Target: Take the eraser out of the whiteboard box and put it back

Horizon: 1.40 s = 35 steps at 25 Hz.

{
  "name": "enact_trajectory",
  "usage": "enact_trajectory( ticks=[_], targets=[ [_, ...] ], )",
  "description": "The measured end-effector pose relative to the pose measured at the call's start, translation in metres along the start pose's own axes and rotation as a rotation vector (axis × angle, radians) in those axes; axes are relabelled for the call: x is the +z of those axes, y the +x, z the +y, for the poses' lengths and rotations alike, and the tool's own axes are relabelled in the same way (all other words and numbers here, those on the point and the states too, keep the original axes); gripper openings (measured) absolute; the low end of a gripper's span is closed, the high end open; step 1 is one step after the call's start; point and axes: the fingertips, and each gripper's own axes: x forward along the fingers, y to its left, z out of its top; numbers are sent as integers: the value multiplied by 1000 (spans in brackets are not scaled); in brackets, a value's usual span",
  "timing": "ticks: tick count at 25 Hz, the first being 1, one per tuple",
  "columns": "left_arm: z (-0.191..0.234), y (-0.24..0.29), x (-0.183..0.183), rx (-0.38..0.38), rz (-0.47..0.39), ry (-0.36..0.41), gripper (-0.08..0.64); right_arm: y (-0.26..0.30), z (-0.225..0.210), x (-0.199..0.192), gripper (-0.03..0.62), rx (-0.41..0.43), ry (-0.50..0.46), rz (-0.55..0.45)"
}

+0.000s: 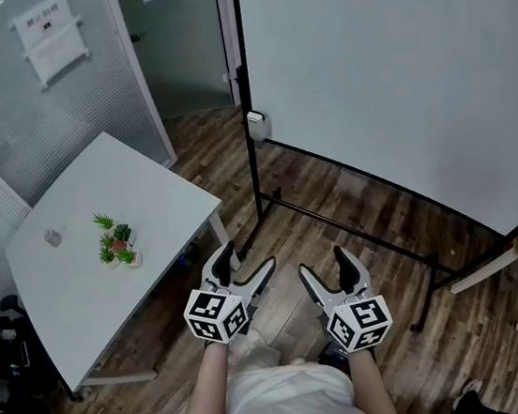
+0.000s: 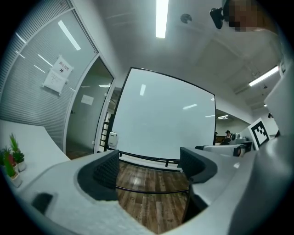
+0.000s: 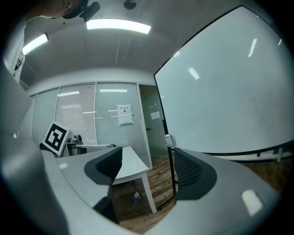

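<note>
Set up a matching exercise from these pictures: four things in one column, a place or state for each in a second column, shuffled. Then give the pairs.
Things
1. whiteboard
2. small plants
3. white box
4. left gripper

Places or states
A. jaws apart, nothing between them
B. on the white table
C. on the black post at the whiteboard's left edge
D. upright, surface blank

Pairs: 1-D, 2-B, 3-C, 4-A

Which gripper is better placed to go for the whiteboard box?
Right, marginally. Both are open, empty and far off, but the whiteboard box sits between the fingers of the right gripper in its view; the left gripper sees it off-centre.
</note>
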Motion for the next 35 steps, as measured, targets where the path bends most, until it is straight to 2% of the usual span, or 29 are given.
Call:
enact_trajectory(
  ticks=[6, 10, 16, 20, 28, 35],
  targets=[
    [-6, 1, 3, 13, -6, 21, 407, -1, -3, 3, 347, 26, 10, -5],
    [6, 5, 2, 41, -9, 17, 400, 5, -8, -3, 347, 38, 13, 16],
    [21, 33, -2, 52, 4, 36, 388, 26, -38, -4, 347, 24, 18, 24],
    [41, 62, -3, 58, 7, 22, 385, 52, -65, -5, 345, 11, 22, 35],
    [109, 154, 11, 69, 3, 27, 376, 149, -121, -6, 345, 8, 49, 79],
    [198, 226, 39, 97, 6, 22, 374, 250, -150, 7, 337, 9, 52, 120]
  ],
)
